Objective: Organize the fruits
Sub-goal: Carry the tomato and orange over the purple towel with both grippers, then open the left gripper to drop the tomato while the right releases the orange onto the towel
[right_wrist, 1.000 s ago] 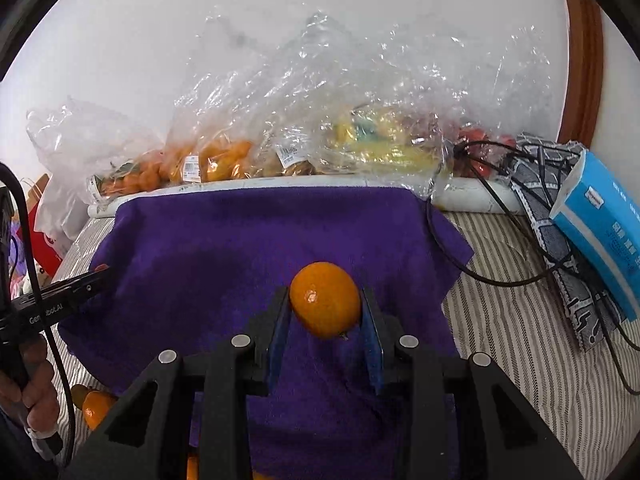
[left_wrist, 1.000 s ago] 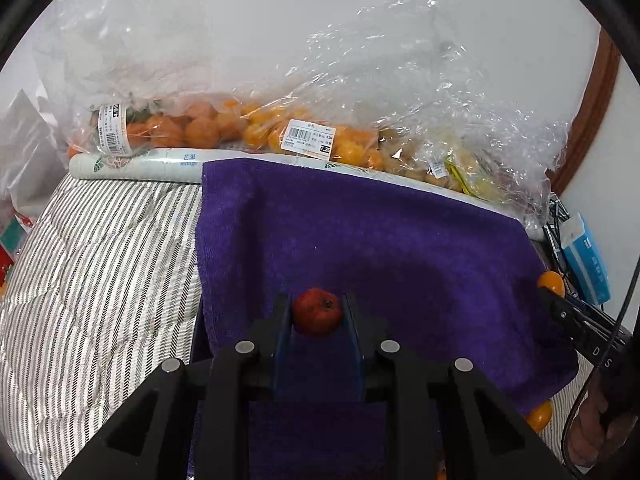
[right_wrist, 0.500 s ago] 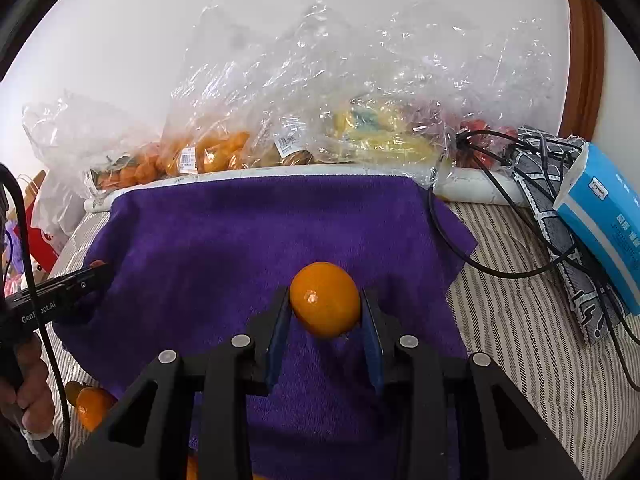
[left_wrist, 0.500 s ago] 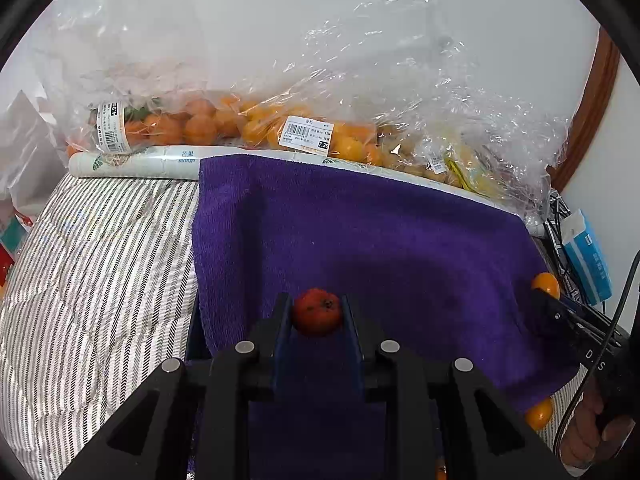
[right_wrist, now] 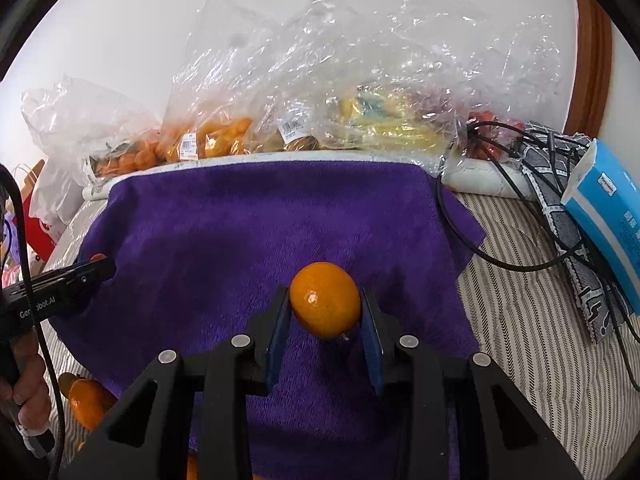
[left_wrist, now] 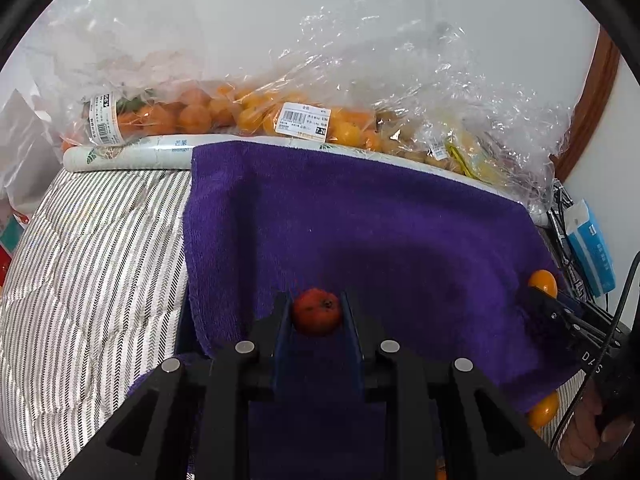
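A striped quilt (left_wrist: 92, 264) covers the bed, and a purple towel (left_wrist: 380, 232) is spread over its middle. Along the wall behind the towel lie clear plastic bags of fruit (right_wrist: 320, 112) (oranges toward the left, something yellow toward the right). A blue tissue pack (right_wrist: 604, 216) leans at the right among black cables (right_wrist: 500, 256). The right gripper (right_wrist: 325, 312) is clenched on an orange (right_wrist: 324, 300), held above the towel. The left gripper (left_wrist: 316, 314) is clenched on a small red fruit (left_wrist: 316, 311), also above the towel. Loose oranges (right_wrist: 86, 400) lie at the towel's near edge
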